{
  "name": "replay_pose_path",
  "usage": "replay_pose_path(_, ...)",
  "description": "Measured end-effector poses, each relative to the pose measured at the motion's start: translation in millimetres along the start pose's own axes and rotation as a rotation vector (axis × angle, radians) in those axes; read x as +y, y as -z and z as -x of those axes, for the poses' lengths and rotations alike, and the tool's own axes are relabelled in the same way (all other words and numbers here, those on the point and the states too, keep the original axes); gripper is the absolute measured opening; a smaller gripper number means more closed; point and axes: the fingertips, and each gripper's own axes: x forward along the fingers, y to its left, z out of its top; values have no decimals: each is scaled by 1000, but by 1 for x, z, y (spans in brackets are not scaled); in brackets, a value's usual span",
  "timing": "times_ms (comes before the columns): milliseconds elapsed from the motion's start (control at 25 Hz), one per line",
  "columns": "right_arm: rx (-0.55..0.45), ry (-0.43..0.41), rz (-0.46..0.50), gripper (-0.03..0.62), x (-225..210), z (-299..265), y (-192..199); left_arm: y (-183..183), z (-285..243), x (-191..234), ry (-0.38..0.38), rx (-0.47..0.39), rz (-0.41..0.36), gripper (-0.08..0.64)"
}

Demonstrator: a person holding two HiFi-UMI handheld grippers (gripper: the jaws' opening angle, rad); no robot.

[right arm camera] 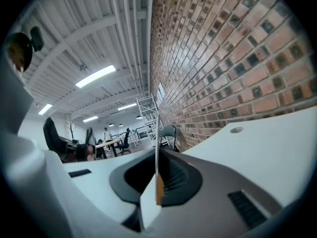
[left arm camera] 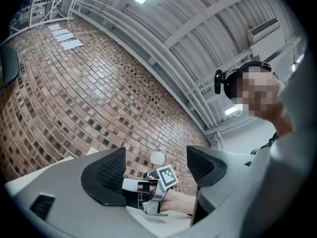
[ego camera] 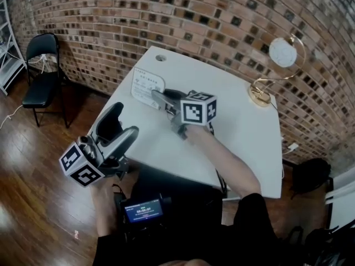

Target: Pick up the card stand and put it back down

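The card stand (ego camera: 145, 85) is a white printed card in a clear holder, standing near the far left part of the white table (ego camera: 244, 137). My right gripper (ego camera: 157, 99) reaches in from its right side and is shut on it. In the right gripper view the card stand (right arm camera: 157, 148) shows edge-on as a thin sheet pinched between the two dark pads of the right gripper (right arm camera: 158, 177). My left gripper (ego camera: 120, 127) hangs open beside the table's near left edge and holds nothing. In the left gripper view the open left gripper (left arm camera: 156, 168) frames the right gripper's marker cube (left arm camera: 167, 176).
A gold desk lamp (ego camera: 277, 65) with a round white shade stands at the table's far right corner. A cable grommet (ego camera: 161, 57) sits at the far edge. A black chair (ego camera: 41, 71) stands by the brick wall on the left. A small lit screen (ego camera: 143, 210) is on the person's chest.
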Motion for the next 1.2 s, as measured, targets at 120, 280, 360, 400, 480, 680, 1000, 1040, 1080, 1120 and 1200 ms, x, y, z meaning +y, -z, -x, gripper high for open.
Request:
replay_pose_path(120,-43,-45,14,28,9,35,-19,10,-7,-4,17,27,7,385)
replay_pose_path(280,-97,-111,27,28,20,75,-39,26,-18,-12,50,75,12,385)
replay_pose_path(360,-116,-141,42,28,27,92,-47,34,-22,-16,67,97,15,385)
replay_pose_path(400,-123,-157,52,28,31,100,-51,38,-24,-18,74,105,18,385)
replay_pose_path(480,-133,-182,82,28,41,116,-59,43,-26,-22,87,116,26,385)
replay_pose_path(680,-161,-223,135,28,60,158,-78,53,-35,-30,126,134,65,385)
replay_pose_path(1000,-223,-192,179,28,53,226,-105,60,-74,-57,257,226,83,385)
replay_pose_path(1040,-232,-187,187,28,52,233,-108,61,-80,-60,275,239,81,385)
replay_pose_path(1080,-240,-181,195,28,50,240,-112,61,-86,-63,294,251,81,385)
replay_pose_path(1120,-247,-177,200,28,49,246,-115,62,-92,-65,312,261,83,385)
replay_pose_path(1200,-256,-183,190,28,45,257,-116,65,-104,-71,347,280,86,385)
